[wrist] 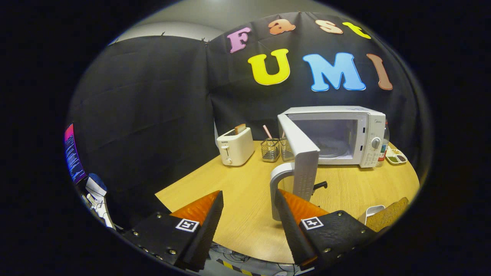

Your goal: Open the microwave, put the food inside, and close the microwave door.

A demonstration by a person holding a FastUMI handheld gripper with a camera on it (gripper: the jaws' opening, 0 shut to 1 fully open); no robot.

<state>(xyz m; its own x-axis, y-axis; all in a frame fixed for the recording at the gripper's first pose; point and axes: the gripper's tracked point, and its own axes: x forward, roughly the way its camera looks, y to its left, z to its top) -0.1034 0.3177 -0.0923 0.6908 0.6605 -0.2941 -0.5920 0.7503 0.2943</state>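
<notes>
Gripper view, from low over the near edge of the table (pixel 238 203).

Table: pale wood, rounded edge, running away to the black cloth wall.

Microwave (pixel 368 134): white, at the far right of the table, cavity showing, glass plate inside. Its door (pixel 301 153) stands swung wide toward the near side, edge-on, with the big looped handle (pixel 277 188) at the near end, just ahead of the right finger.

Toaster (pixel 234 146): cream, far left of the microwave, a slice standing in the slot. Two wire baskets (pixel 271 149) sit between toaster and microwave.

Food: bread (pixel 389 215), brown and coarse-looking, lying near right with a small white dish (pixel 371 213) just beside it. It sits off to the right of the right finger, near but not between the fingers.

Gripper (pixel 249 199): fingers spread wide, nothing between them but bare table, holding nothing.

Handling, as a guess: bread looks light, soft and crumbly, easily crushed or torn; best taken across its thicker middle with a gentle squeeze, not by a thin edge. The gripper would need to swing right to reach it. The open door stands between the near side and the cavity, so the carry would likely go around it.
</notes>
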